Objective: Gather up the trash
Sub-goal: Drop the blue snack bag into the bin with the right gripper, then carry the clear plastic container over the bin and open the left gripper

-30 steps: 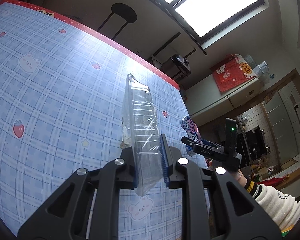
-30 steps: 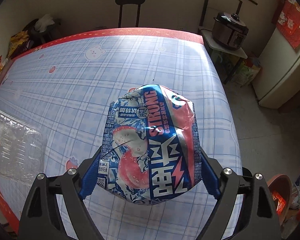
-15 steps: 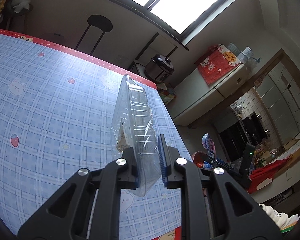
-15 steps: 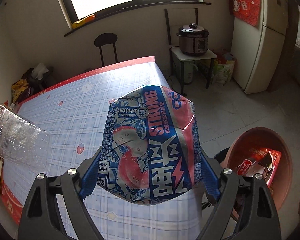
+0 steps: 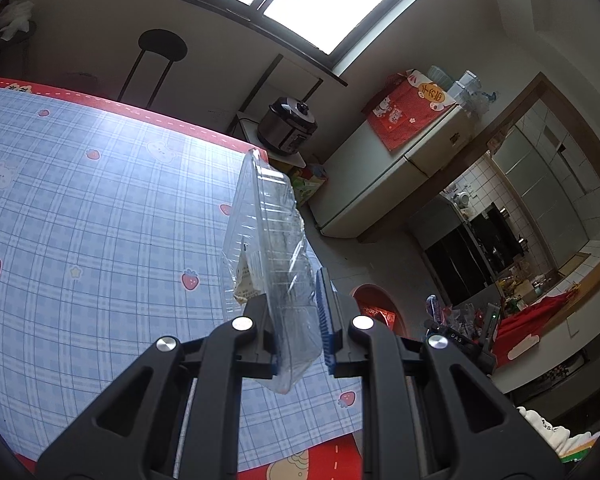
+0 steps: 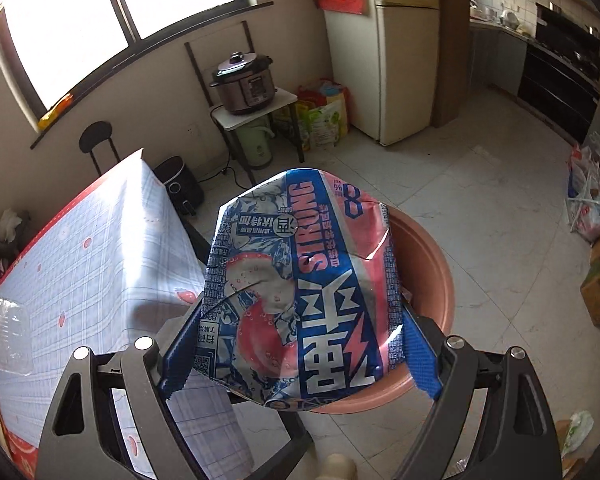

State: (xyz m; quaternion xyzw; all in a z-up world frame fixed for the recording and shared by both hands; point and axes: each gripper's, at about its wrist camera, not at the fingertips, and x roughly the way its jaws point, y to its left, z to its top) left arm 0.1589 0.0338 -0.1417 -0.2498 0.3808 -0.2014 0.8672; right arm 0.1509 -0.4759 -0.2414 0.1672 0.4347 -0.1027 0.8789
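Right gripper (image 6: 300,344): blue-padded fingers closed against both sides of a crushed drink can (image 6: 300,292), blue, pink and silver, printed "STRONG", held in the air. Directly beneath and behind the can: a reddish-brown basin (image 6: 432,280) on the tiled floor, its rim showing to the right of the can; half a second ago the basin lay off to the lower right of the can with red wrappers visible inside, and a second ago the can hung over the tablecloth, so the gripper has carried it off the table edge and over the basin. Left gripper (image 5: 300,330): fingers clamped on the lower part of a clear plastic clamshell container (image 5: 268,248), held upright on edge with a small paper label inside; grip unchanged across the frames. Below it: the blue checked tablecloth (image 5: 92,216) with strawberry and bear prints and a red border; the container has drifted toward the table's right edge, and now the same basin (image 5: 374,306) shows just past the right finger, holding red packaging. Right gripper as seen from the left camera (image 5: 456,336): low, beyond the table corner, can edge-on. Farther back: a small white side table carrying a pressure cooker (image 6: 244,84), a black stool (image 6: 98,142), a cream refrigerator (image 6: 404,48) with a red cloth on top, a wide window above.
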